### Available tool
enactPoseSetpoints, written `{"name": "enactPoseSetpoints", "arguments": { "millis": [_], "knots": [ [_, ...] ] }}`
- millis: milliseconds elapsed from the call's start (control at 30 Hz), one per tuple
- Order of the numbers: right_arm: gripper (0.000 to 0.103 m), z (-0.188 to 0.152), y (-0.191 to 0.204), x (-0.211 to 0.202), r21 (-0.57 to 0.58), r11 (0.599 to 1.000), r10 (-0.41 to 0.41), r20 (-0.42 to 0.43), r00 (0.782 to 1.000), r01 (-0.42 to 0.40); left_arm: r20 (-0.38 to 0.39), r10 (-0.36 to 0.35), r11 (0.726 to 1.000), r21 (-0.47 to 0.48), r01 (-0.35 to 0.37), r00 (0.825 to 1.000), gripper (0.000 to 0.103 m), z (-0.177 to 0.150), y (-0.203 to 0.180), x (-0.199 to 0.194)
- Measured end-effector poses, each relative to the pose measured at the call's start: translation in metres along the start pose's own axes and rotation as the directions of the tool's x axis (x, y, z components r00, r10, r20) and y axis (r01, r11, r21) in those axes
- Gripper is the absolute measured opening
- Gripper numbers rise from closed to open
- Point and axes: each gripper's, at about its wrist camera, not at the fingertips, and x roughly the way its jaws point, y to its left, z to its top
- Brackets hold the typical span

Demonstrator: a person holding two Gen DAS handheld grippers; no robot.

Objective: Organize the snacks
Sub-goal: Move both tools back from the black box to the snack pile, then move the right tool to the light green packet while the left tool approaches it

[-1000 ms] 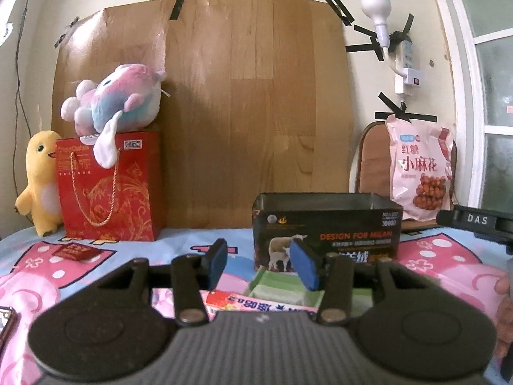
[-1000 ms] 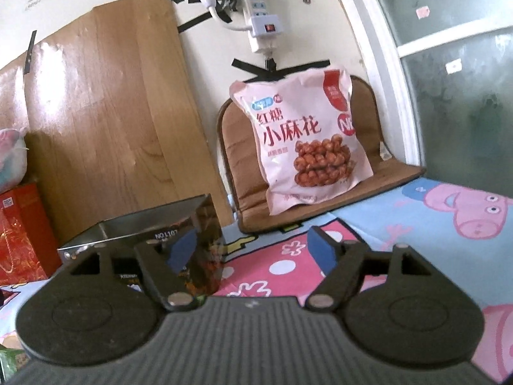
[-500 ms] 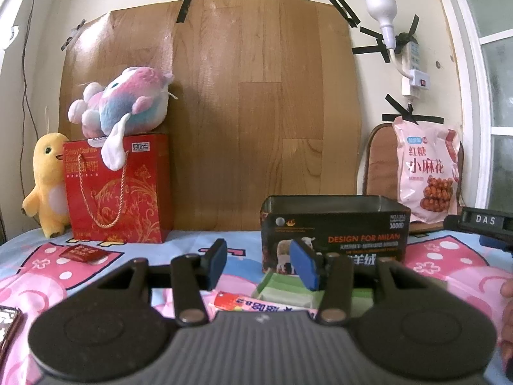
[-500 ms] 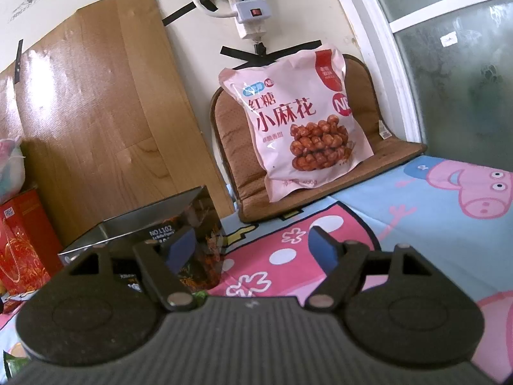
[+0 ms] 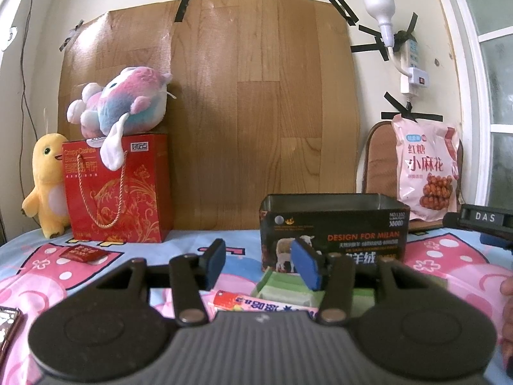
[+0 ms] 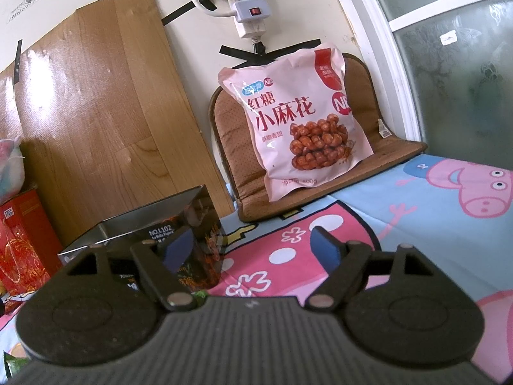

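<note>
A dark open-topped tin box (image 5: 333,224) stands on the cartoon bedsheet; it also shows in the right wrist view (image 6: 154,231). A green packet (image 5: 282,288) and a pink-and-red snack packet (image 5: 256,301) lie in front of it, just beyond my left gripper (image 5: 259,264), which is open and empty. A large pink snack bag (image 6: 298,115) leans on a brown cushion (image 6: 368,96); it also shows in the left wrist view (image 5: 426,166). My right gripper (image 6: 253,247) is open and empty, well short of the bag.
A red gift bag (image 5: 118,189) with a plush toy (image 5: 125,99) on top stands at the back left beside a yellow plush duck (image 5: 48,186). A small red packet (image 5: 83,252) lies on the sheet. A power strip (image 6: 247,3) hangs on the wall.
Both grippers have tilted and shifted slightly, so the tin and the pink bag sit a bit differently in view. Both stay open and empty.
</note>
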Motion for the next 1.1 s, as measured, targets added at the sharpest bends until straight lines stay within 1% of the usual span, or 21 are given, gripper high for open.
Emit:
{"name": "enactPoseSetpoints", "arguments": {
  "millis": [500, 600, 667, 700, 733, 767, 833, 867, 900, 933, 967, 1000, 1033, 1067, 1100],
  "knots": [
    [0.083, -0.001, 0.0, 0.001, -0.01, 1.0, 0.003, -0.006, 1.0, -0.003, -0.005, -0.01, 1.0, -0.01, 0.01, 1.0, 0.048, 0.001, 0.002, 0.0],
    [0.083, -0.001, 0.001, 0.002, -0.023, 1.0, 0.004, -0.012, 1.0, -0.005, -0.03, -0.031, 0.998, -0.052, 0.029, 0.999, 0.048, 0.003, 0.012, 0.003],
    [0.083, -0.002, 0.004, 0.001, -0.051, 0.999, 0.013, -0.024, 1.0, -0.014, -0.052, -0.048, 0.994, -0.106, 0.042, 0.998, 0.048, 0.007, 0.026, 0.004],
    [0.082, -0.001, 0.007, -0.002, -0.072, 0.997, 0.028, -0.04, 0.999, -0.031, -0.059, -0.058, 0.989, -0.136, 0.05, 0.997, 0.048, 0.009, 0.036, 0.004],
    [0.081, 0.0, 0.01, -0.006, -0.09, 0.994, 0.063, -0.059, 0.996, -0.068, -0.065, -0.073, 0.985, -0.163, 0.061, 0.995, 0.048, 0.01, 0.046, 0.003],
    [0.077, 0.001, 0.013, -0.011, -0.105, 0.987, 0.118, -0.075, 0.99, -0.125, -0.074, -0.082, 0.979, -0.191, 0.067, 0.994, 0.048, 0.012, 0.059, 0.003],
    [0.075, 0.005, 0.03, -0.022, -0.164, 0.952, 0.242, -0.118, 0.963, -0.259, -0.094, -0.095, 0.969, -0.237, 0.071, 0.991, 0.047, 0.012, 0.081, 0.005],
    [0.073, 0.006, 0.042, -0.027, -0.207, 0.923, 0.297, -0.153, 0.942, -0.325, -0.108, -0.109, 0.961, -0.264, 0.078, 0.988, 0.046, 0.013, 0.092, 0.008],
    [0.069, 0.006, 0.053, -0.03, -0.247, 0.89, 0.341, -0.192, 0.92, -0.382, -0.124, -0.124, 0.953, -0.292, 0.083, 0.985, 0.045, 0.013, 0.101, 0.012],
    [0.067, 0.004, 0.066, -0.032, -0.287, 0.853, 0.378, -0.236, 0.895, -0.436, -0.139, -0.14, 0.944, -0.316, 0.09, 0.98, 0.045, 0.014, 0.108, 0.016],
    [0.063, 0.001, 0.078, -0.033, -0.318, 0.819, 0.402, -0.277, 0.873, -0.478, -0.156, -0.169, 0.932, -0.345, 0.106, 0.973, 0.045, 0.015, 0.114, 0.022],
    [0.056, -0.003, 0.089, -0.032, -0.339, 0.789, 0.417, -0.316, 0.852, -0.512, -0.164, -0.196, 0.92, -0.371, 0.123, 0.967, 0.045, 0.016, 0.118, 0.027],
    [0.053, -0.008, 0.1, -0.028, -0.353, 0.766, 0.423, -0.353, 0.834, -0.538, -0.169, -0.224, 0.909, -0.392, 0.143, 0.96, 0.045, 0.018, 0.12, 0.032],
    [0.046, -0.011, 0.107, -0.024, -0.363, 0.753, 0.421, -0.377, 0.825, -0.549, -0.176, -0.251, 0.901, -0.401, 0.163, 0.952, 0.045, 0.02, 0.119, 0.037],
    [0.04, -0.014, 0.114, -0.018, -0.376, 0.745, 0.409, -0.394, 0.823, -0.55, -0.186, -0.258, 0.903, -0.396, 0.168, 0.948, 0.044, 0.023, 0.117, 0.042]
  ]
}}
